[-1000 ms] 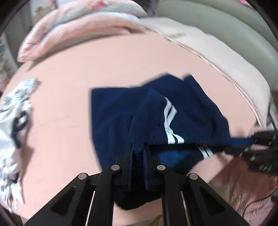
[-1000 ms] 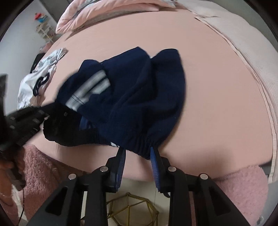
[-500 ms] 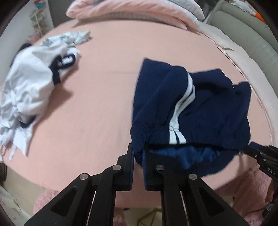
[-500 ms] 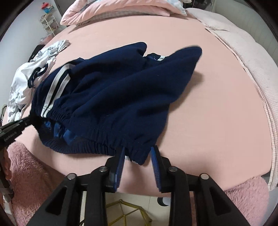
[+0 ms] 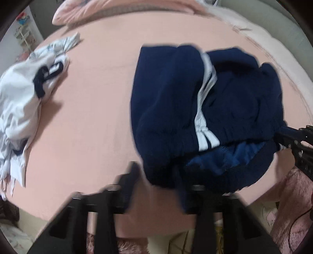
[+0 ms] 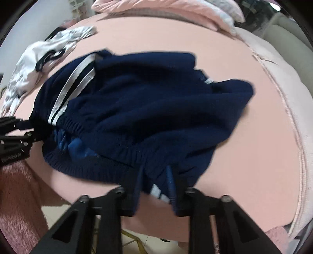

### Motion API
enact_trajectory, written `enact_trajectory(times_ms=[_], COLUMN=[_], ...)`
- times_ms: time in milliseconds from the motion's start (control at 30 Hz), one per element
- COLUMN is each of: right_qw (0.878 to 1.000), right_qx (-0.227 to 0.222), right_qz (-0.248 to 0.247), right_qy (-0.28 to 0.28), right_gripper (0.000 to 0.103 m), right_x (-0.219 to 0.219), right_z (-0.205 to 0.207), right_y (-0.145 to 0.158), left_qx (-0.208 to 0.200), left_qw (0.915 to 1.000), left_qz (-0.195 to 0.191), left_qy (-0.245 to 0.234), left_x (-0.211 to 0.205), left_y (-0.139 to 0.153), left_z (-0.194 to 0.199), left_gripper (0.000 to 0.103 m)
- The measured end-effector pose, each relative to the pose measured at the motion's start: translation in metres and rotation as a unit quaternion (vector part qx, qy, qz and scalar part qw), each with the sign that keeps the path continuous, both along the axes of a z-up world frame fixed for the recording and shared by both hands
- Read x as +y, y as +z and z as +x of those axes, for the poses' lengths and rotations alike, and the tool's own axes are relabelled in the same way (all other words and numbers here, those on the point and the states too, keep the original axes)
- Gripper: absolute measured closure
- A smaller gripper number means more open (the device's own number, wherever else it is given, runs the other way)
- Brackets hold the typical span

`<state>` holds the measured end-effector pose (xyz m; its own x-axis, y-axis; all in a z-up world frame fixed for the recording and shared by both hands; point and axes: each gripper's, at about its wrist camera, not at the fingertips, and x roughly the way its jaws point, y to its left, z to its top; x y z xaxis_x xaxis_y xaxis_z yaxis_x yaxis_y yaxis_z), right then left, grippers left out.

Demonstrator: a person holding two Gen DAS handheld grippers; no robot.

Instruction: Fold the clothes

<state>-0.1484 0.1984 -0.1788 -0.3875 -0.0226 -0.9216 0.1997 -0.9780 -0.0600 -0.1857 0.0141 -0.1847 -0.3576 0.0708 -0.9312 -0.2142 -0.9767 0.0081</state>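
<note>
Navy shorts point(image 5: 172, 97) with white side stripes lie bunched on the pink bed sheet point(image 5: 88, 117), waistband toward the near edge. My left gripper point(image 5: 156, 173) is open, its fingers spread wide with the waistband's corner loose between them. In the right wrist view the shorts point(image 6: 146, 101) spread across the bed, and my right gripper point(image 6: 154, 179) is shut on the waistband's other end. The right gripper point(image 5: 293, 136) also shows at the right edge of the left wrist view, gripping the band. The left gripper point(image 6: 21, 127) sits by the striped end.
A crumpled white garment point(image 5: 19, 93) with dark trim lies at the bed's left side, apart from the shorts. Pink bedding point(image 5: 117, 9) is piled at the far end. A pale blanket point(image 6: 283, 88) runs along the right. A fuzzy pink rug point(image 5: 293, 195) covers the floor below.
The left gripper's fingers have spread apart and let go of the waistband. The shorts have settled lower on the sheet. The right gripper keeps its hold.
</note>
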Motion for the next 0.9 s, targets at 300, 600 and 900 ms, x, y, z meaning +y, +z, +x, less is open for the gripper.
enact_trajectory(times_ms=[300, 600, 900], right_qw=[0.995, 0.999, 0.996], right_qx=[0.060, 0.027, 0.003], right_qz=[0.028, -0.010, 0.077], right_qy=[-0.078, 0.038, 0.039], right_gripper=[0.099, 0.070, 0.062], right_x=[0.063, 0.026, 0.000], right_z=[0.012, 0.044, 0.007], right_y=[0.050, 0.045, -0.008], left_qx=[0.070, 0.028, 0.004], left_qw=[0.9970, 0.9985, 0.9990], left_qz=[0.032, 0.047, 0.044], left_qy=[0.011, -0.001, 0.001], left_x=[-0.005, -0.001, 0.002], left_y=[0.057, 0.042, 0.034], left_z=[0.009, 0.020, 0.030], left_gripper=[0.097, 0.097, 0.096])
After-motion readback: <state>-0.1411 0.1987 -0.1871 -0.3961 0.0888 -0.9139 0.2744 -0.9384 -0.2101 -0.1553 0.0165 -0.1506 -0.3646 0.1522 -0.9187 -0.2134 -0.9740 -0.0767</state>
